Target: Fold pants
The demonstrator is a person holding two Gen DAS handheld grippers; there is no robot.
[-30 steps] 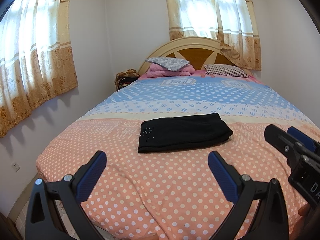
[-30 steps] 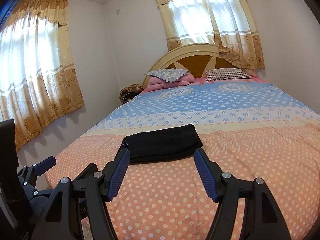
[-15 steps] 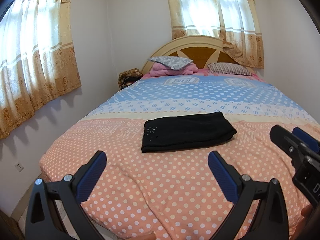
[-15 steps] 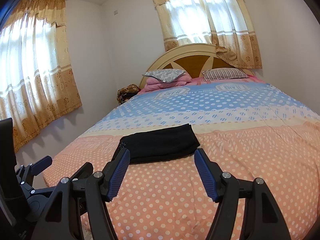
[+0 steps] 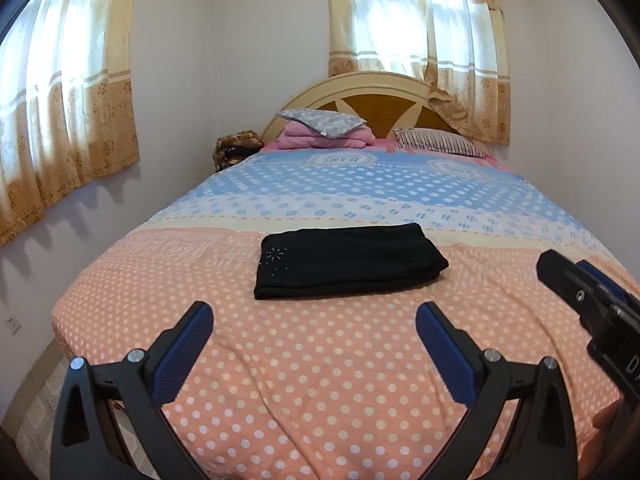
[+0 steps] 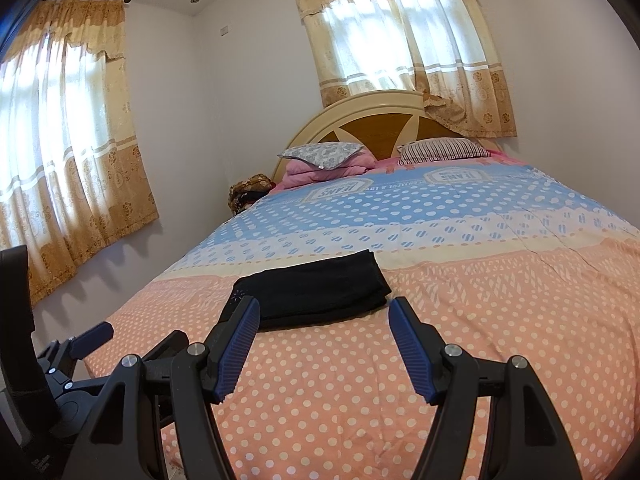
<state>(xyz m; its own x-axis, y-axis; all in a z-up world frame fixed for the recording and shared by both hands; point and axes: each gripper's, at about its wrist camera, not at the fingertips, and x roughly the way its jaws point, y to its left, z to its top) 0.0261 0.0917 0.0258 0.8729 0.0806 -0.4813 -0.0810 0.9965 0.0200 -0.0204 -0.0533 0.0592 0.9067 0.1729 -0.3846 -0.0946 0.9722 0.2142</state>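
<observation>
Black pants (image 5: 348, 260) lie folded into a flat rectangle on the orange dotted part of the bed, with a small sparkly mark at their left end; they also show in the right wrist view (image 6: 316, 292). My left gripper (image 5: 314, 320) is open and empty, held back from the pants near the foot of the bed. My right gripper (image 6: 322, 312) is open and empty, just short of the pants' near edge. The right gripper's body shows at the right edge of the left wrist view (image 5: 592, 300). The left gripper shows at the lower left of the right wrist view (image 6: 80, 344).
The bed (image 5: 320, 392) has an orange, cream and blue dotted cover. Pillows and a pink blanket (image 5: 324, 132) lie by the wooden headboard (image 5: 380, 100). A brown bag (image 5: 236, 148) sits beside the bed. Curtained windows are on the left and far walls.
Both grippers have drawn back slightly and tilted, so the pants sit a little further off. The pants have not moved. Both grippers stay open.
</observation>
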